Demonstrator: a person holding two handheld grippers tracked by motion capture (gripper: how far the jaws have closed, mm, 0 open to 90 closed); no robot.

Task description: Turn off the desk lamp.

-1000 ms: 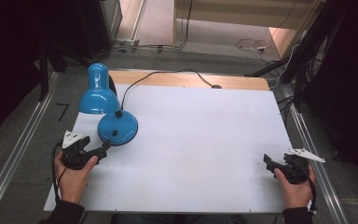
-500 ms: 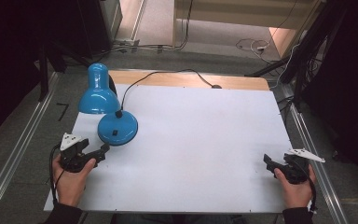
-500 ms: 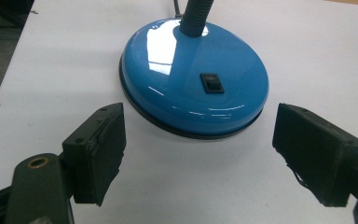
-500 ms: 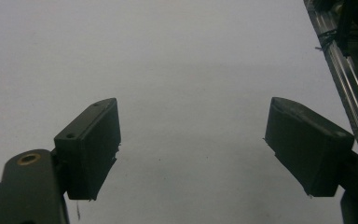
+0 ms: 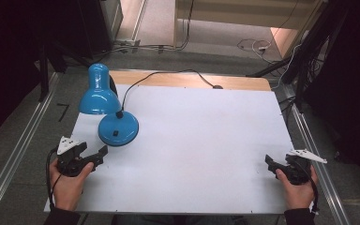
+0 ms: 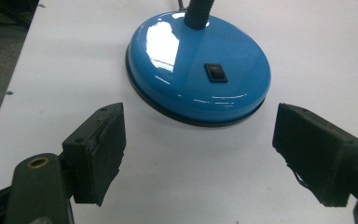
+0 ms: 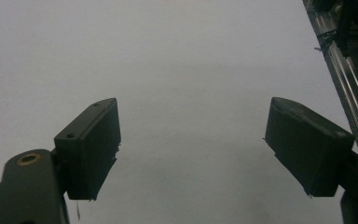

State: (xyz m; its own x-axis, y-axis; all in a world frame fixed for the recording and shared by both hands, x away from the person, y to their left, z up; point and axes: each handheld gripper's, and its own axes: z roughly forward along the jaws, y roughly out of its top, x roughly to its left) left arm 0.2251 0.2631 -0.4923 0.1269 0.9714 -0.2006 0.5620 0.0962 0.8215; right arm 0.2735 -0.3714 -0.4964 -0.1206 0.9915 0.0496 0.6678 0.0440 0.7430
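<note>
A blue desk lamp stands at the table's left, its round base [image 5: 118, 130] on the white surface and its shade [image 5: 98, 91] tipped down behind it. My left gripper [image 5: 93, 153] is open just short of the base, held in a hand. In the left gripper view the base [image 6: 198, 70] with its black rocker switch [image 6: 216, 72] lies ahead of the gap, and the left gripper [image 6: 200, 154] has nothing between its jaws. My right gripper [image 5: 271, 164] is open near the front right corner. In its own view the right gripper [image 7: 193, 149] hovers over bare white table.
The lamp's black cable [image 5: 168, 75] runs from the base across the back of the white table top [image 5: 192, 140] to a wooden strip [image 5: 243, 82]. Metal rails [image 5: 309, 136] flank both sides; one rail [image 7: 349, 93] lies close to the right gripper.
My left gripper has drawn back a little toward the near edge, away from the lamp base. The right gripper and the lamp have not moved.
</note>
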